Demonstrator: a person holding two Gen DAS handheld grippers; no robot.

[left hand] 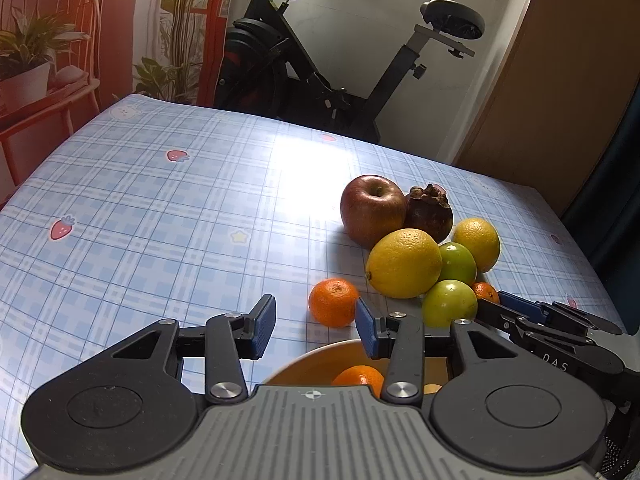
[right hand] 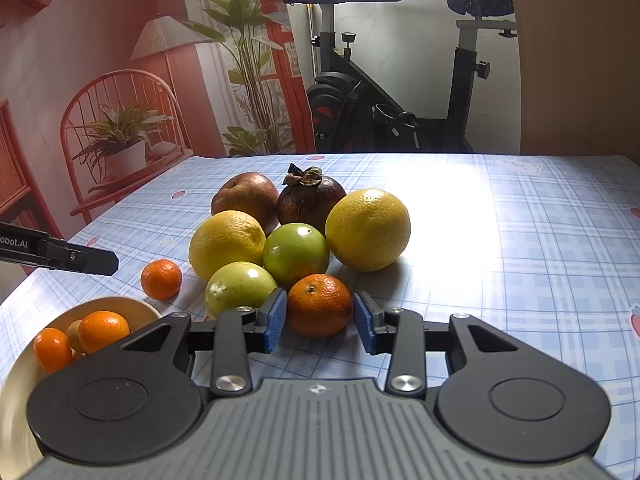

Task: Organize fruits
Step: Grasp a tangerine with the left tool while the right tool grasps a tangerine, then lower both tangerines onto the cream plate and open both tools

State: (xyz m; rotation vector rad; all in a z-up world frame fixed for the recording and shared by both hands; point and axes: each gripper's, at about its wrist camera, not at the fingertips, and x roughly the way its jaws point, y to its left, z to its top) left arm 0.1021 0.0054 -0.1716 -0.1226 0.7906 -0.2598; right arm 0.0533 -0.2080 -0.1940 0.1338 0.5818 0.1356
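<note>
A heap of fruit lies on the blue checked tablecloth: a red apple [right hand: 246, 196], a dark mangosteen [right hand: 311, 198], two yellow citrus [right hand: 226, 242] [right hand: 368, 229], two green fruits [right hand: 296, 254] [right hand: 239, 289]. My right gripper [right hand: 320, 320] is open with a mandarin [right hand: 319, 305] between its blue pads; the pads stand just off its sides. My left gripper [left hand: 316, 326] is open and empty above a cream bowl [left hand: 316, 360], with a loose mandarin [left hand: 334, 302] just ahead of it. The bowl [right hand: 136, 308] holds mandarins [right hand: 103, 330] and a small brownish fruit.
An exercise bike [right hand: 380, 112] stands behind the table's far edge. A wooden panel [left hand: 560, 100] is at the right. The red chair and plants at the left look like a printed backdrop [right hand: 120, 128]. The right gripper's arm shows in the left wrist view [left hand: 552, 324].
</note>
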